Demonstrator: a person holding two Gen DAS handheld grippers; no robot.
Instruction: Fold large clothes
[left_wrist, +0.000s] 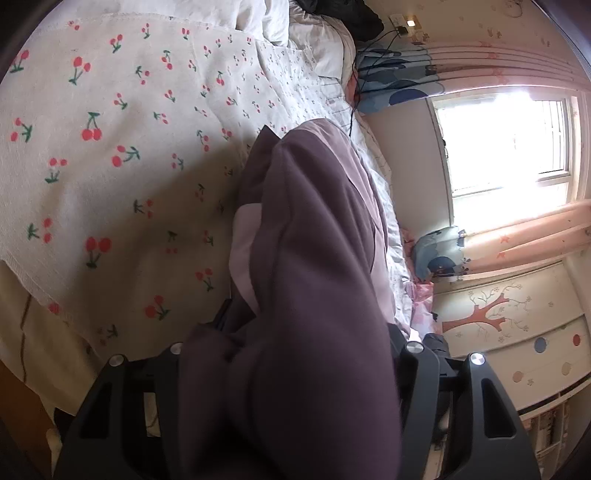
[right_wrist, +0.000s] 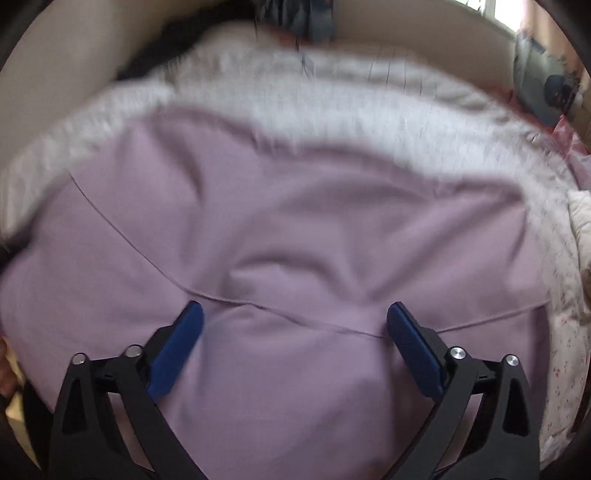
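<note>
A large purple garment (right_wrist: 295, 229) lies spread on the bed, filling most of the right wrist view, with a seam running across it. My right gripper (right_wrist: 295, 325) is open just above it, its blue pads (right_wrist: 413, 343) wide apart and empty. In the left wrist view a thick fold of the same purple garment (left_wrist: 306, 295) hangs over my left gripper (left_wrist: 291, 354) and hides its fingertips. The cloth runs between the black arms, lifted above the bed. The gripper appears shut on it.
A white cherry-print blanket (left_wrist: 110, 147) covers the bed. White pillows (left_wrist: 314, 40) and a dark item lie at the head end. A bright window (left_wrist: 509, 140) with pink curtains and a decorated cabinet (left_wrist: 517, 332) stand beside the bed.
</note>
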